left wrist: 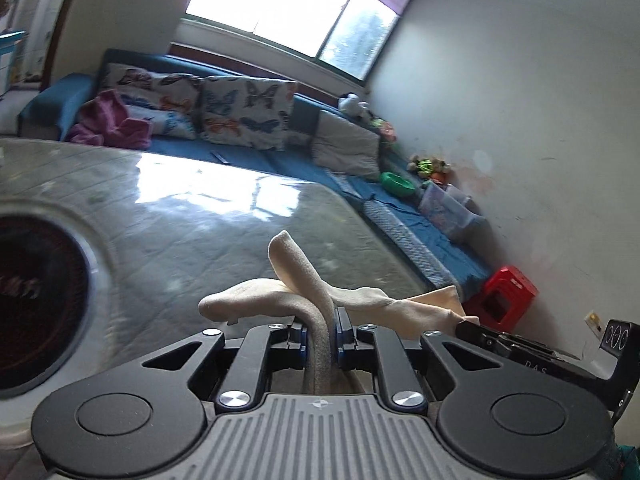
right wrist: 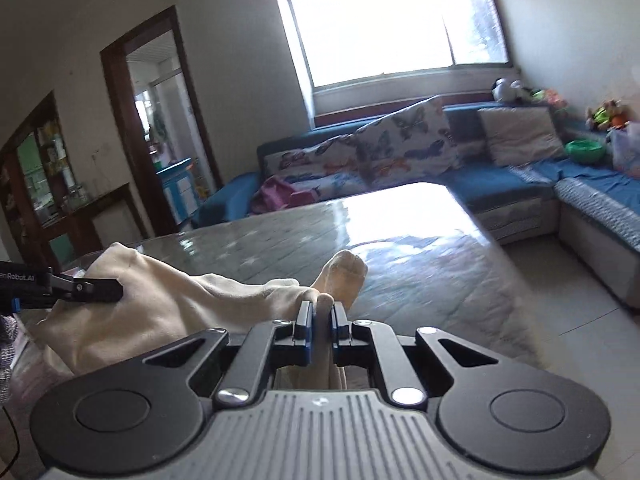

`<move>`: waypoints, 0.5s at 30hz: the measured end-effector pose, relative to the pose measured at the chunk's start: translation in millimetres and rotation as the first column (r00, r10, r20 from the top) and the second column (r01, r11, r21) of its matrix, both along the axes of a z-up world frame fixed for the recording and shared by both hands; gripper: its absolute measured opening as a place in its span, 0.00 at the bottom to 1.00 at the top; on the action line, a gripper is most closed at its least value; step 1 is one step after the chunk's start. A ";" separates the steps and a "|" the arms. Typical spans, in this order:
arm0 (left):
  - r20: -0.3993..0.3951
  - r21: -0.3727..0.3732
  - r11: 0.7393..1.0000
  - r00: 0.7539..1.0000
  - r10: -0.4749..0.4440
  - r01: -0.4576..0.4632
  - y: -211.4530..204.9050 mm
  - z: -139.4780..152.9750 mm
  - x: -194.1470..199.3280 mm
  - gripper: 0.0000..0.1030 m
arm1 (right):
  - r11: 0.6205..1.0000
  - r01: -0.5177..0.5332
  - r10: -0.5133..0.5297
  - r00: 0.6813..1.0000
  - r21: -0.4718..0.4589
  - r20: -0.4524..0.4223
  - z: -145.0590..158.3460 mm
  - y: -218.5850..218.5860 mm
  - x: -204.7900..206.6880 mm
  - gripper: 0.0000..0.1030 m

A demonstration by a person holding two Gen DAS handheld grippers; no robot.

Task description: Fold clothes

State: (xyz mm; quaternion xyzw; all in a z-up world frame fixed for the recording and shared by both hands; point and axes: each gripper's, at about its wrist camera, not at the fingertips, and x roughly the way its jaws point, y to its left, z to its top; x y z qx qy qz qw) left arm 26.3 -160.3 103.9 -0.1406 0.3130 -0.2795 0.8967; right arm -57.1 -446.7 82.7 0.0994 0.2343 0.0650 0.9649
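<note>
A cream footed garment, like small tights, hangs between my two grippers above the glass-topped table. My left gripper is shut on a grey-cream leg of the garment, whose foot ends stick up and out to the left. My right gripper is shut on another part of the garment; a foot end pokes up past its fingers. The left gripper shows in the right wrist view, pinching the cloth at the left. The right gripper's body shows in the left wrist view at the lower right edge.
A round dark heater or fan sits at the table's left. A blue L-shaped sofa with butterfly cushions, pink cloth, toys and a green bowl lines the far wall. A red stool stands by the sofa's end.
</note>
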 end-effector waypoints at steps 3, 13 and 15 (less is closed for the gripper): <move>-0.002 -0.020 0.999 0.999 -0.043 0.043 -27.5 1.2 13.4 0.13 | 0.996 0.066 -0.066 0.998 -0.052 0.008 10.1 -23.3 -0.9 0.07; -0.063 0.020 0.995 0.993 -0.101 0.102 -93.2 -30.9 44.2 0.15 | 0.970 0.186 -0.196 0.980 -0.158 -0.045 1.6 -74.6 33.0 0.08; -0.095 0.077 0.992 0.991 -0.091 0.099 -98.1 -45.3 48.0 0.17 | 0.965 0.195 -0.212 0.974 -0.175 -0.082 -13.4 -79.0 41.4 0.08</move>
